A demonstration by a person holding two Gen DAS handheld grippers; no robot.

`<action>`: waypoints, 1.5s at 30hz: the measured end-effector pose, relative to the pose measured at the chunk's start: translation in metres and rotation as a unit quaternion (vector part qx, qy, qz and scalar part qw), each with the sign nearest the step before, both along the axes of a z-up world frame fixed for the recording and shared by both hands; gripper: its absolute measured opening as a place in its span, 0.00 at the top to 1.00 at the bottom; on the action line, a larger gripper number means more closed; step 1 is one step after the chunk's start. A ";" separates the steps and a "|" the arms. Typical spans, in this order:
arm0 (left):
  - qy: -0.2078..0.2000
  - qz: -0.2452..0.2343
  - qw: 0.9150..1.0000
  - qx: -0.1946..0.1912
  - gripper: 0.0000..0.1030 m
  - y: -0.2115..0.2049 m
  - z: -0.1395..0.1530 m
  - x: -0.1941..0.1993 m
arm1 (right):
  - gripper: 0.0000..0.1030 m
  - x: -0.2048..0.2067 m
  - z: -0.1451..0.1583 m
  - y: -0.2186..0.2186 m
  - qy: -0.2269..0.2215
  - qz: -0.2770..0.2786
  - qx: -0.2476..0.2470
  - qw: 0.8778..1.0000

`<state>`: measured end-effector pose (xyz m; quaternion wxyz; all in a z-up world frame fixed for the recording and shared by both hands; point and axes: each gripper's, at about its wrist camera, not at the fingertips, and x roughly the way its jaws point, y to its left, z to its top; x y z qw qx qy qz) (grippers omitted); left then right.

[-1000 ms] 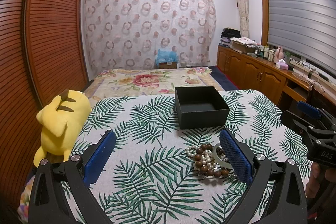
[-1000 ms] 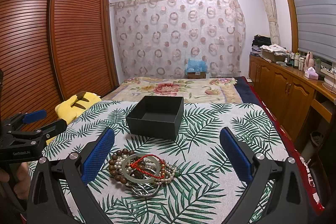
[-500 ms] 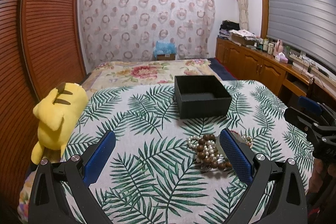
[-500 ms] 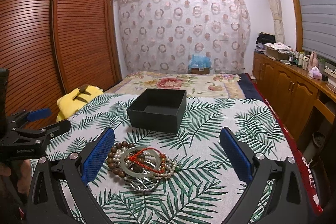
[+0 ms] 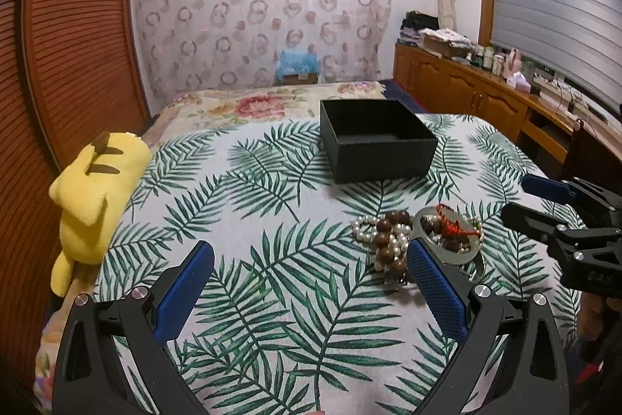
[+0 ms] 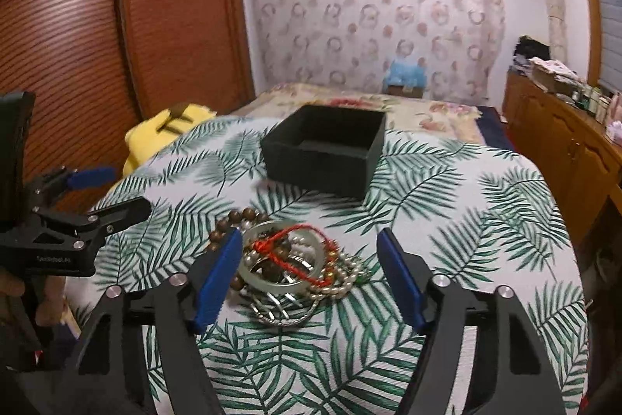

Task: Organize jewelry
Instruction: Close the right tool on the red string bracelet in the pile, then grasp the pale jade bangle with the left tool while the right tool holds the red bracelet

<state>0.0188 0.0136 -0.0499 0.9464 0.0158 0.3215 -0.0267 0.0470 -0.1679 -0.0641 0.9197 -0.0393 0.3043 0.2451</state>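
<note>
A bedroom with a slatted wardrobe and ringed curtain lies behind a table (image 6: 447,220) covered in a palm-leaf cloth. The black box (image 6: 326,146) stands open and empty toward the table's far edge; the jewelry heap (image 6: 287,267) lies nearer the front edge, well apart from the box.

The right tool (image 6: 307,271) has its jaws spread around the heap, holding nothing. The left tool (image 5: 311,290) is also spread and empty, with the heap by its right finger.

The jade-coloured bangle (image 6: 280,259) looks rigid, smooth and likely brittle, so pinch it across the rim. The red cord (image 6: 287,247), wooden beads (image 5: 388,240) and pearl strand (image 5: 363,228) are light and limp, and seem tangled; lifting one may drag the others.
</note>
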 end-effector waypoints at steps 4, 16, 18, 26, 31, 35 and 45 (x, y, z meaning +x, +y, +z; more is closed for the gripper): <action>0.012 -0.006 1.000 -0.001 0.07 0.000 -0.007 0.003 | 0.46 0.007 -0.010 0.014 0.018 0.026 -0.017 0.999; 0.041 -0.023 0.999 -0.013 0.07 0.003 -0.021 0.008 | 0.72 0.027 -0.030 0.039 0.057 0.074 -0.054 0.994; 0.044 -0.027 0.999 -0.017 0.07 0.002 -0.022 0.009 | 0.87 0.027 -0.029 0.036 0.056 0.077 -0.054 0.994; 0.046 -0.066 0.996 -0.035 0.07 -0.011 -0.021 0.017 | 0.91 0.022 -0.002 0.005 0.024 0.051 -0.029 0.998; 0.058 -0.100 0.992 -0.044 0.22 -0.025 -0.020 0.029 | 0.91 0.019 0.012 -0.018 0.007 0.027 -0.027 0.999; 0.077 -0.127 0.987 -0.055 0.46 -0.038 -0.022 0.039 | 0.91 0.015 0.015 -0.028 0.001 0.019 -0.028 0.999; 0.109 -0.149 0.981 -0.063 0.79 -0.060 -0.028 0.063 | 0.91 0.013 0.009 -0.038 0.006 0.010 -0.032 0.999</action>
